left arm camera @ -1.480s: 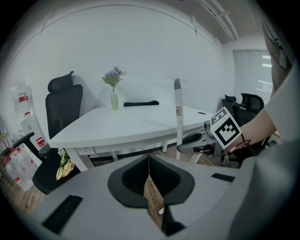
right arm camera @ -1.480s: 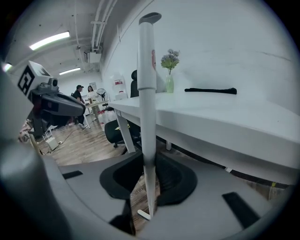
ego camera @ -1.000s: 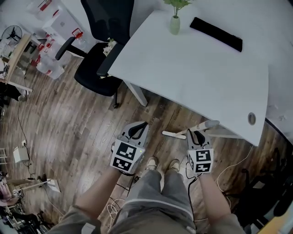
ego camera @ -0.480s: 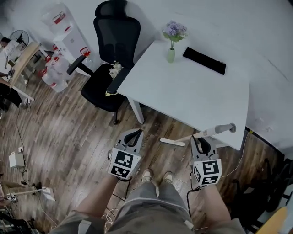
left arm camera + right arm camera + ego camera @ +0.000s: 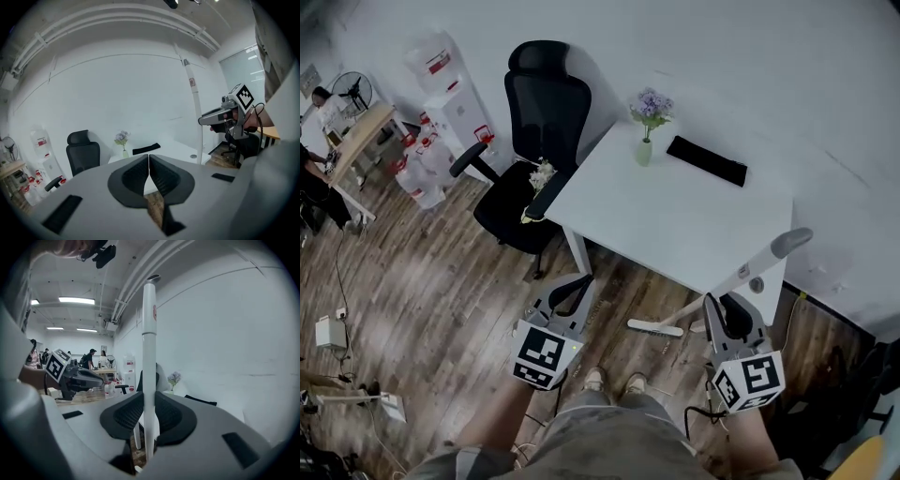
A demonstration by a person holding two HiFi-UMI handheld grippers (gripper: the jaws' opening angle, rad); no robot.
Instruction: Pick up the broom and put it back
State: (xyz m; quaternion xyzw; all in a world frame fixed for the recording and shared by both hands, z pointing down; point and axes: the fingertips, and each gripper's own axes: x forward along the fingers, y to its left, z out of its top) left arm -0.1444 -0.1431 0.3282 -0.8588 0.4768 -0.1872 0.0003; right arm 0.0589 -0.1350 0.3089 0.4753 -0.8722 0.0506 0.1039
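Note:
The broom is a long white pole [image 5: 741,275] with a grey tip, slanting up in front of the white table. Its lower end [image 5: 654,327] is near the floor. My right gripper [image 5: 724,317] is shut on the pole partway along it. In the right gripper view the pole [image 5: 149,357] stands upright between the pads. My left gripper [image 5: 574,289] is shut with nothing in it and hangs over the wood floor to the left. The left gripper view shows its own closed jaws, and the pole [image 5: 194,108] with the right gripper [image 5: 216,118] holding it at the right.
A white table [image 5: 694,225] carries a vase of flowers [image 5: 647,122] and a flat black object [image 5: 706,160]. A black office chair [image 5: 530,141] stands at its left. A water dispenser [image 5: 450,94] and bottles are at the far left, near people at a desk. Cables lie on the floor.
Both grippers have risen. The broom pole has come up with the right gripper and now stands steeper, its grey tip higher against the table edge.

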